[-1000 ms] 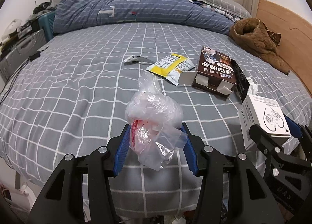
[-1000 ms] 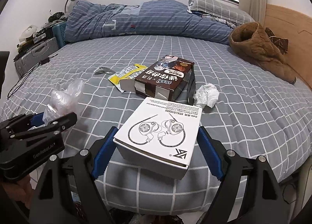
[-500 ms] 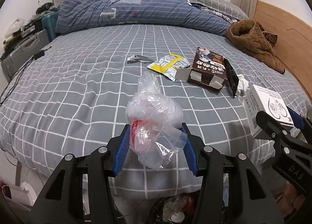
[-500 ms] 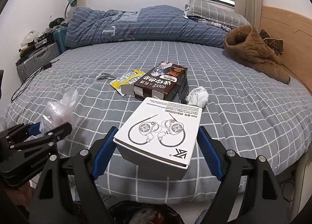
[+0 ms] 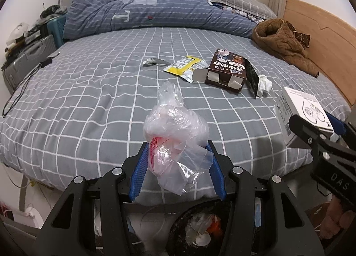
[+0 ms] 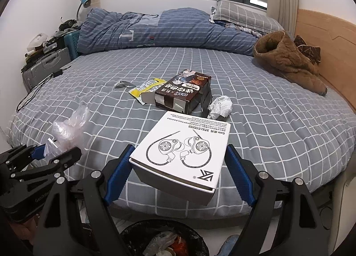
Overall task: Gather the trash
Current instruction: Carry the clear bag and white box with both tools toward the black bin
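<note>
My left gripper [image 5: 177, 166] is shut on a crumpled clear plastic bag [image 5: 175, 138] with red print, held off the near edge of the bed. My right gripper [image 6: 179, 164] is shut on a white earphone box [image 6: 182, 151], also seen at the right of the left wrist view as the box [image 5: 298, 109]. Below both grippers stands a black trash bin [image 6: 162, 240] with trash inside, seen in the left wrist view as the bin [image 5: 200, 227]. On the bed lie a brown carton [image 6: 184, 95], a yellow wrapper [image 6: 146, 86], a crumpled tissue [image 6: 220, 106] and a small grey scrap [image 6: 123, 84].
The bed [image 6: 267, 122] has a grey checked sheet, a blue quilt [image 6: 155, 26] at the back and a brown coat [image 6: 287, 62] by the wooden headboard. A grey suitcase [image 6: 44, 66] and a black cable [image 6: 33, 93] lie at the left.
Both grippers have drawn back from the bed and risen a little with their loads. The bed's near edge and the trash bin have come into view below them.
</note>
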A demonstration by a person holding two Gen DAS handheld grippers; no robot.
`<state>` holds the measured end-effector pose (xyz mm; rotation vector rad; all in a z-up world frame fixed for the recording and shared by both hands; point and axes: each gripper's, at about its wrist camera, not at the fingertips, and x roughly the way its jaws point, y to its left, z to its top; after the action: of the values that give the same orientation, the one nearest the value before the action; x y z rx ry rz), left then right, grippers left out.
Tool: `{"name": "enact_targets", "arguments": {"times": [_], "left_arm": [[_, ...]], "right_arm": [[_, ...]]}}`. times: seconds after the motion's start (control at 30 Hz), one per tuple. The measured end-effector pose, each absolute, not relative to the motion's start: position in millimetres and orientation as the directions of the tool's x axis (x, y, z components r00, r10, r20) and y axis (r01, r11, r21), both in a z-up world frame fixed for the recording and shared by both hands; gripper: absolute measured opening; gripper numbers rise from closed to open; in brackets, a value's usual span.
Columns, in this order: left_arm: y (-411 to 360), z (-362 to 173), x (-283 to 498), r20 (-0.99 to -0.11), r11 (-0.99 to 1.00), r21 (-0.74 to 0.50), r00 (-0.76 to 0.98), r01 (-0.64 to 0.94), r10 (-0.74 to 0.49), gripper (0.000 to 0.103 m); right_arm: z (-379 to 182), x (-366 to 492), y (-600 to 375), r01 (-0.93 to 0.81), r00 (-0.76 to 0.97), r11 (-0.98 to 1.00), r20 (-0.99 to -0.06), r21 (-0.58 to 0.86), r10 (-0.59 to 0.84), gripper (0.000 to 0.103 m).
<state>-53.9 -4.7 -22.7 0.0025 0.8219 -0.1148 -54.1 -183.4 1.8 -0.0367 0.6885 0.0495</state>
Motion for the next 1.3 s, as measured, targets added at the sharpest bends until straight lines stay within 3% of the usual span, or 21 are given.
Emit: {"name": "enact_targets", "arguments": {"times": [1.3], "left_arm": [[-10.3, -28.5, -163.0, -0.775, 0.991, -0.070, 0.620, 0.112, -0.124, 0.050]], "right_arm": [[-8.1, -158.4, -182.8, -0.079, 0.730, 0.997, -0.682, -0.014, 0.048, 0.078]]}}
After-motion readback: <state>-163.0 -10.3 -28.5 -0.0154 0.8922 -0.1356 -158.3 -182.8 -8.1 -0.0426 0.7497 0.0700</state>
